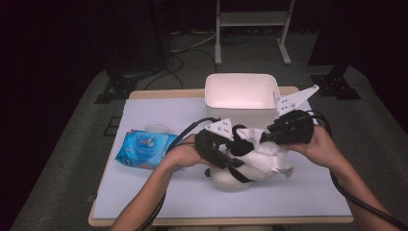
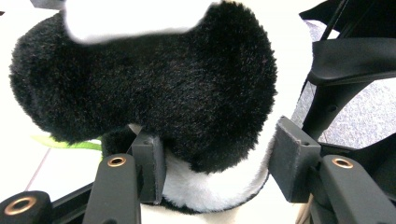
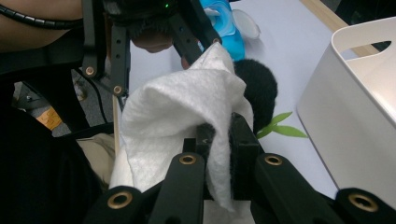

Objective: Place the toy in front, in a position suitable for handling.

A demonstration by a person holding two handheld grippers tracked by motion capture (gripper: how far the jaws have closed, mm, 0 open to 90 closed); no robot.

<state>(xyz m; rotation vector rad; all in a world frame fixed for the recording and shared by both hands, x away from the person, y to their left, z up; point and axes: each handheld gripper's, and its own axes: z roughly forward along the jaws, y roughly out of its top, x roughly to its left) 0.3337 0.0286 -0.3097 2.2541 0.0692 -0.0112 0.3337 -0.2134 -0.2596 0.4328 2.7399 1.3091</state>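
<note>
A black-and-white panda plush [image 1: 238, 177] lies at the middle of the white table mat [image 1: 159, 192]. My left gripper [image 1: 232, 148] is shut on a black furry limb of the plush [image 2: 154, 79], with its pads [image 2: 150, 164] pressed into the fur on both sides. My right gripper [image 1: 263, 137] is shut on a white wipe [image 1: 269, 151], which drapes over the plush's top. In the right gripper view the wipe [image 3: 173, 112] is pinched between the jaws of the right gripper [image 3: 219, 135], with black fur [image 3: 259, 88] just behind it.
A white plastic bin [image 1: 240, 91] stands at the back of the mat, close beyond the right gripper. A blue pack of wet wipes [image 1: 144, 147] lies at the left. Green felt leaves [image 3: 280, 127] lie by the plush near the bin [image 3: 355, 93].
</note>
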